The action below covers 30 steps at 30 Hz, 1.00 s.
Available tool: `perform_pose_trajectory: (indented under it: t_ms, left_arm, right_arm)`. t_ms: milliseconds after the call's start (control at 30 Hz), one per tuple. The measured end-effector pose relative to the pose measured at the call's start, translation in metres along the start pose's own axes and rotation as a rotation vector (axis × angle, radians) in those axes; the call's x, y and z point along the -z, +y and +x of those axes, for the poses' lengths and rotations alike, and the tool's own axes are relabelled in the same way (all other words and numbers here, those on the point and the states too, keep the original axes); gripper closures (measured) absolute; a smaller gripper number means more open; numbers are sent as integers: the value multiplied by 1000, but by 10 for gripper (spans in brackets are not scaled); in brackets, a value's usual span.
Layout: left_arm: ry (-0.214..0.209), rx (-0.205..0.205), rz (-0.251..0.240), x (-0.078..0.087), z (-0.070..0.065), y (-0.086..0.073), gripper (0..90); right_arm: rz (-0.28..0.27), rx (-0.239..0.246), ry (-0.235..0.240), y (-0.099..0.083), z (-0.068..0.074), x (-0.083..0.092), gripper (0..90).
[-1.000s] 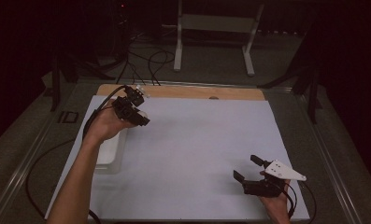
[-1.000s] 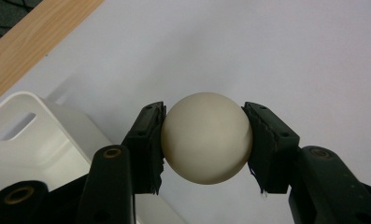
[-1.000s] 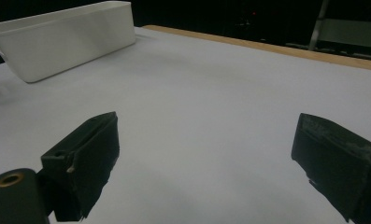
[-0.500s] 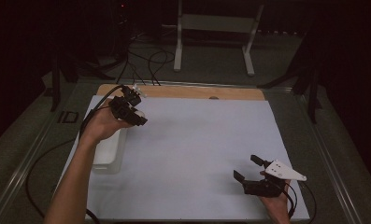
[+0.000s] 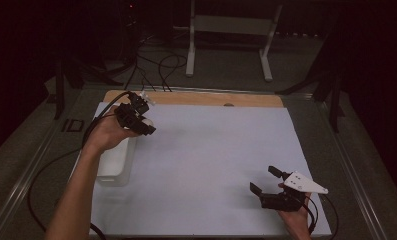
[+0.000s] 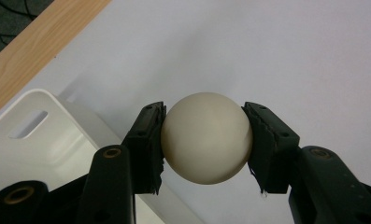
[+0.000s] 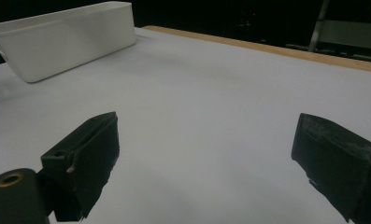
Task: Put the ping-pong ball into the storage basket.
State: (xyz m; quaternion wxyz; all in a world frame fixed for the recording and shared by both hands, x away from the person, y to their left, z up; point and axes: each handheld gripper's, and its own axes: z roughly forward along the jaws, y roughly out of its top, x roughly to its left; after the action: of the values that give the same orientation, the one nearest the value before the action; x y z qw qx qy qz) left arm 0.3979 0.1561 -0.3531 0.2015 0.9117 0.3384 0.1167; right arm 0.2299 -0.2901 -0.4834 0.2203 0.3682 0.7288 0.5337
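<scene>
My left gripper hangs above the far left of the white table sheet, over the far end of a white bin. It is shut on a cream ball: in the left gripper view both black pads press on its sides, with the bin's rim below and to the left. At the table's near right corner my right gripper is held low and stands open. In the right gripper view nothing lies between its fingertips.
The white bin lies along the left edge of the sheet. A wooden strip borders the far edge. Cables trail off the table's left side, and a metal stand is on the floor beyond.
</scene>
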Motion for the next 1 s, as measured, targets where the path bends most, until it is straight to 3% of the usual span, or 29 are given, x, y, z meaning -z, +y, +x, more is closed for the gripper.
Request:
perform_pose_trajectory:
  t_ms: [467,1000]
  left_arm:
    - [7,-1,2,2,4,-5,512]
    - [17,32,1,4,10,-12,512]
  right_arm:
    - [-1,0,2,0,0,-1,73]
    - [2,-2,7,0,1,-2,73]
